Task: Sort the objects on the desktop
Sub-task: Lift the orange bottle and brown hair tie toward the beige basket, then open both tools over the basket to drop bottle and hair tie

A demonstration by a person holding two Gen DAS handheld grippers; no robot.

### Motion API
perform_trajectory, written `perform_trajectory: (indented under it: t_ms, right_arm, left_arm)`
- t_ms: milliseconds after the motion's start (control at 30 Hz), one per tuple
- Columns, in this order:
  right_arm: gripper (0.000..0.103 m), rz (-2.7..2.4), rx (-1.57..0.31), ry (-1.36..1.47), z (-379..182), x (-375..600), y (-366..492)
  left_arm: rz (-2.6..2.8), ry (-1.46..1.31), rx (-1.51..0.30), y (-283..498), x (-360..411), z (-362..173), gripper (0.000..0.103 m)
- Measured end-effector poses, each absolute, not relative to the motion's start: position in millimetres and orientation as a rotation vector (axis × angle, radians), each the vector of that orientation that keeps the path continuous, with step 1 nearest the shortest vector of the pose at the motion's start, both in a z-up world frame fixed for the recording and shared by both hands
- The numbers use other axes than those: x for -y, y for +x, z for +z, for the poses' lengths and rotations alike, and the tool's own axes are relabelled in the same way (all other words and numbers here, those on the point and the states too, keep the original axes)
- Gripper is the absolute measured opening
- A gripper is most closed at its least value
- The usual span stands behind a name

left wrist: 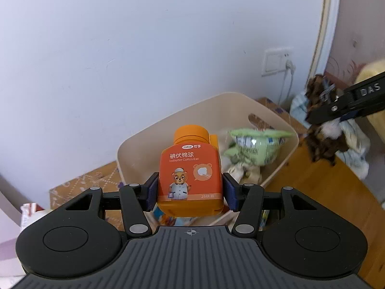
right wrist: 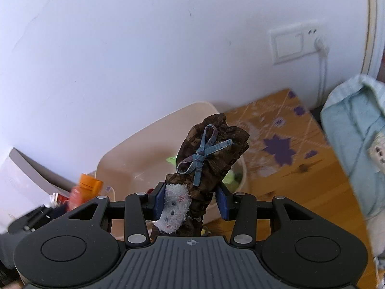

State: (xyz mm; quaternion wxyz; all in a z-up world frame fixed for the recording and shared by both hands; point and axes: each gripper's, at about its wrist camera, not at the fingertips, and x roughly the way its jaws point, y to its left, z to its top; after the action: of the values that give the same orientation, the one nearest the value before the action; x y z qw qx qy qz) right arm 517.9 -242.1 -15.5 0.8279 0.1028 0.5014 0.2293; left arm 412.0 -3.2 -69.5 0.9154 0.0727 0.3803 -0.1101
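In the left wrist view, low in the middle of the frame, the left tongs [left wrist: 190,191] stand about half open and are clamped on the lower body of an orange bottle [left wrist: 190,175]. Both blue pads [left wrist: 152,191] press flat against its sides, and it stands upright with the cap away from the camera. It looks like a small rigid plastic bottle of cotton balls, so probably light and stiff. The smooth label may be slippery, but the flat sides give the pads a fair seat. A hold low on the body, as here, seems sound; I'd keep off the cap.

In the right wrist view, the right tongs [right wrist: 191,202] are narrower, roughly a third open, and have hold of a brown plaid cloth piece [right wrist: 211,149] with a blue ribbon bow [right wrist: 204,153] and a white fuzzy patch [right wrist: 174,208]. The left pad presses the fuzzy part; the right pad sits close to the fabric, and whether it touches I cannot tell. The cloth is soft, light and floppy, will sag and may snag, so it wants a pinch across its bunched middle.

Beyond both, in mid-frame, a cream bin [left wrist: 243,102] sits on the wooden worktop [left wrist: 320,187] against the wall, with a green packet [left wrist: 255,148] inside. Both held things hang above or just short of it.
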Motion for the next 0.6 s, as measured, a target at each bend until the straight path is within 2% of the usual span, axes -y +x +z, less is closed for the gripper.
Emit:
perform_trajectory:
  t_ms: [600]
  right_arm:
    - [0.042,0.56,-1.079,-0.045,-72.8,163.6,547.6]
  left_arm:
    - [-0.063,0.21,-0.945,477.3,33.7,-135.0,0.055]
